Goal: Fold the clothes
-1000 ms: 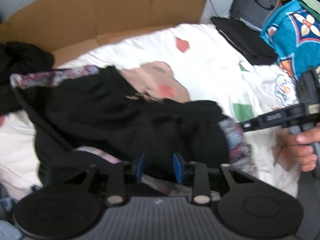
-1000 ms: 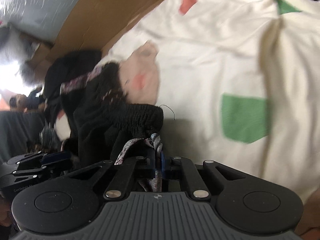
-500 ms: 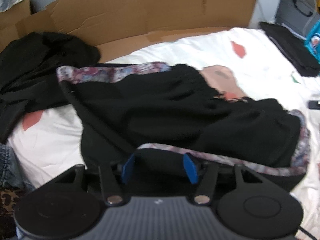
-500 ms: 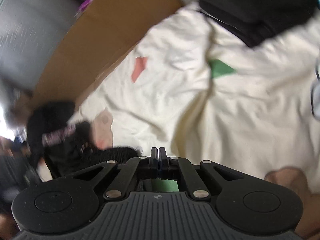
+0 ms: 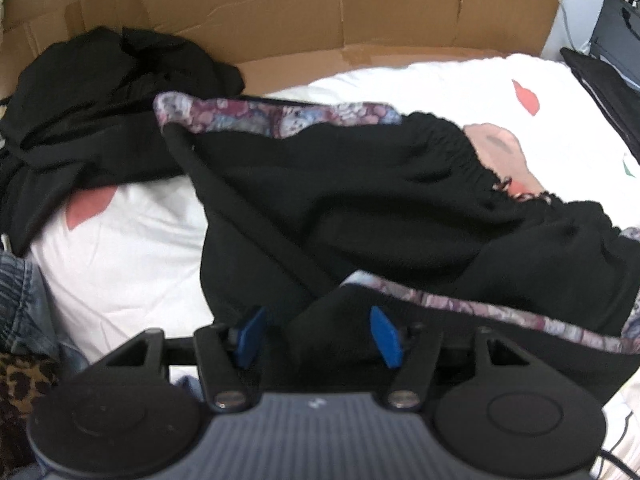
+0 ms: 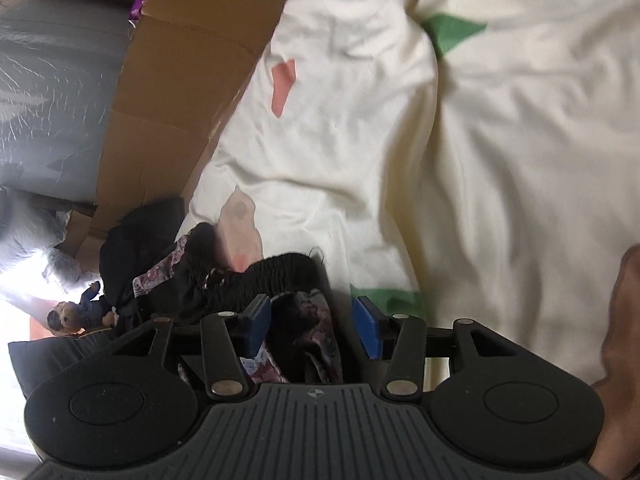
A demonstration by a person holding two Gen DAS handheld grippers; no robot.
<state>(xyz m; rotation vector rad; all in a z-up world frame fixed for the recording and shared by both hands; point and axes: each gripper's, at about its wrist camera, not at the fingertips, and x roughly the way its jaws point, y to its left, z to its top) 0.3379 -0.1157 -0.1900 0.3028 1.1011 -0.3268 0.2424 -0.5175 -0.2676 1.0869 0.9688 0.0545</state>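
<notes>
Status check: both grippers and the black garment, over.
Left gripper open over the black garment, near edge. Right gripper open, floral trim loose between jaws. Black clothes pile beyond garment's far-left corner.

I count two black garments: one floral-trimmed garment [image 5: 360,208] mid-frame, one crumpled black heap [image 5: 100,108] upper left. One white sheet [image 5: 120,264], one cardboard panel [image 5: 320,4], one denim piece [image 5: 24,304] and one leopard-print cloth [image 5: 20,384] at lower left.

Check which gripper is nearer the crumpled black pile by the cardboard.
Left. The left gripper is open over the near edge of the floral-trimmed black garment; the black pile lies just beyond-left. The right gripper, open, sees that pile further off.
</notes>
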